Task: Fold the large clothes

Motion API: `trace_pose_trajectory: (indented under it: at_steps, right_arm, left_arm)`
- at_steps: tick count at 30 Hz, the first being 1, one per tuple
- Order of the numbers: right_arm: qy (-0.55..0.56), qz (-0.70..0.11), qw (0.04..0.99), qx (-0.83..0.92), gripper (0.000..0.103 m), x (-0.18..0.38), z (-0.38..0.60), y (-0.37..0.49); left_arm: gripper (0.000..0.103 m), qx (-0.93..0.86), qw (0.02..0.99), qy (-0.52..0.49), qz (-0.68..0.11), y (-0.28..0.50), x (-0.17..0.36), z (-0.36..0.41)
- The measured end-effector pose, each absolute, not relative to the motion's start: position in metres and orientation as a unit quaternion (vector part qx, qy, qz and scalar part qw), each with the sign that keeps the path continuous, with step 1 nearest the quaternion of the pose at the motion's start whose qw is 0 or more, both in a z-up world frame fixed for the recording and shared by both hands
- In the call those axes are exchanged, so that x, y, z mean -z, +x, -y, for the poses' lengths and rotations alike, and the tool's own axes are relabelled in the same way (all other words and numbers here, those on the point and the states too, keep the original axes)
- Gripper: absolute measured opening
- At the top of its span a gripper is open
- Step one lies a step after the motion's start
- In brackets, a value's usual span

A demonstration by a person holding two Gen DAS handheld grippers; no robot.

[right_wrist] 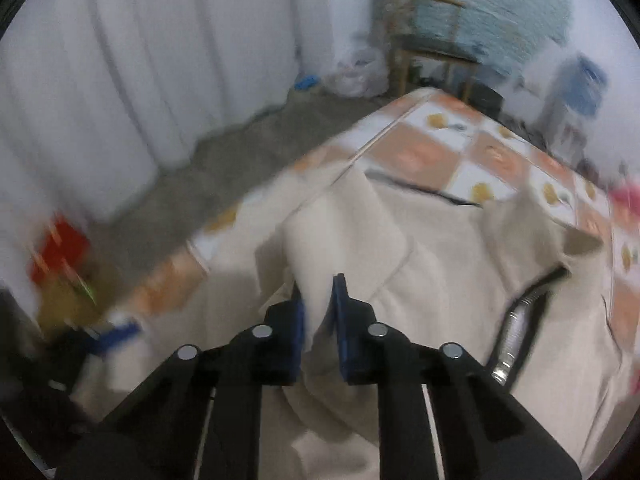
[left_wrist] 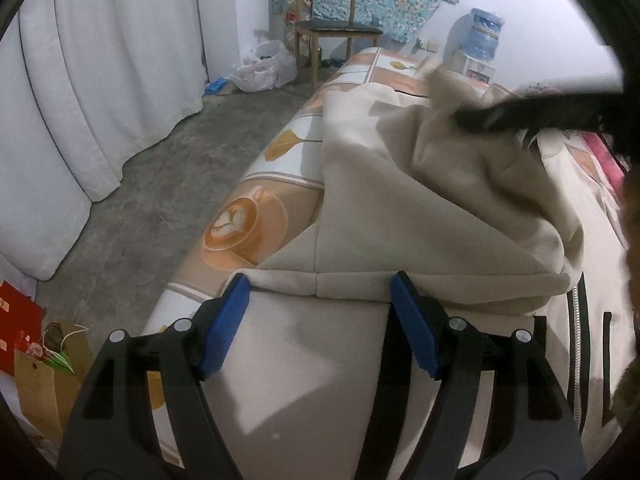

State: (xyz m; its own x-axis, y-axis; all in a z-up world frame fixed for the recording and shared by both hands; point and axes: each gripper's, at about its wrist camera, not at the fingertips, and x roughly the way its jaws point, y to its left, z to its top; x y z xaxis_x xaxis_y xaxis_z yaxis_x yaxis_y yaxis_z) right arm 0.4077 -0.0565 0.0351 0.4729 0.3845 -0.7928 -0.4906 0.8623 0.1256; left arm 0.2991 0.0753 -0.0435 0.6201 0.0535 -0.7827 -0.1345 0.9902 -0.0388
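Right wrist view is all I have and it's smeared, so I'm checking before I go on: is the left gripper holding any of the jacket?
Observer: No. The left gripper is open, fingers spread over the cream jacket, nothing between them.
Operator: Where is the cloth I'm gripping?
Observer: The right gripper is shut on a fold of jacket; the left view shows it lifted above the table.
Operator: Anything beyond the table?
Observer: A wooden chair by the wall and a water dispenser to its right.
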Motion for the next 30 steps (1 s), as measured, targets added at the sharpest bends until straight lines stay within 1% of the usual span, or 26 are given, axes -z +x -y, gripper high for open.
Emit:
trace_pose_trajectory:
  at_steps: [3,5,6,9,10,13,14,15,17,19,21,25,28,30]
  right_arm:
    - [0.036,-0.415,0.875,-0.248,0.013,-0.078,0.123,0.401]
    - [0.085,-0.399,0.881,-0.241,0.013,-0.095,0.164,0.397]
    - [0.114,-0.383,0.888,-0.227,0.013,-0.108,0.200,0.387]
    - [0.155,-0.361,0.900,-0.189,0.014,-0.115,0.270,0.368]
    - [0.167,-0.365,0.899,-0.178,0.014,-0.110,0.290,0.362]
    - [0.207,-0.427,0.867,-0.149,0.017,-0.070,0.340,0.351]
    - [0.206,-0.453,0.858,-0.125,0.019,-0.054,0.350,0.349]
    - [0.196,-0.482,0.849,-0.094,0.019,-0.034,0.361,0.345]
    - [0.189,-0.504,0.840,-0.064,0.020,-0.014,0.376,0.344]
    - [0.202,-0.512,0.833,-0.057,0.028,-0.003,0.386,0.344]
    - [0.210,-0.511,0.831,-0.058,0.039,0.003,0.388,0.348]
    - [0.198,-0.527,0.823,-0.076,0.041,0.008,0.371,0.358]
    - [0.166,-0.560,0.809,-0.071,0.041,0.022,0.352,0.368]
    - [0.138,-0.566,0.811,-0.063,0.041,0.028,0.344,0.372]
  left_arm:
    - [0.069,-0.055,0.898,-0.042,-0.435,0.301,0.045,-0.076]
    - [0.069,-0.055,0.897,-0.041,-0.436,0.302,0.045,-0.076]
    - [0.070,-0.055,0.897,-0.042,-0.436,0.302,0.045,-0.076]
    - [0.070,-0.055,0.897,-0.041,-0.436,0.303,0.046,-0.076]
    - [0.071,-0.055,0.897,-0.040,-0.436,0.303,0.046,-0.075]
    - [0.071,-0.055,0.897,-0.040,-0.437,0.303,0.046,-0.075]
    - [0.071,-0.055,0.897,-0.040,-0.437,0.303,0.046,-0.075]
    - [0.071,-0.055,0.897,-0.039,-0.437,0.303,0.046,-0.075]
    - [0.071,-0.054,0.897,-0.040,-0.437,0.303,0.046,-0.075]
    - [0.071,-0.053,0.897,-0.041,-0.437,0.303,0.046,-0.075]
    - [0.071,-0.048,0.898,-0.043,-0.436,0.302,0.045,-0.076]
    - [0.071,-0.028,0.900,-0.042,-0.433,0.293,0.042,-0.072]
    - [0.071,-0.011,0.904,-0.033,-0.427,0.285,0.039,-0.067]
    - [0.071,-0.001,0.907,-0.022,-0.421,0.279,0.036,-0.062]
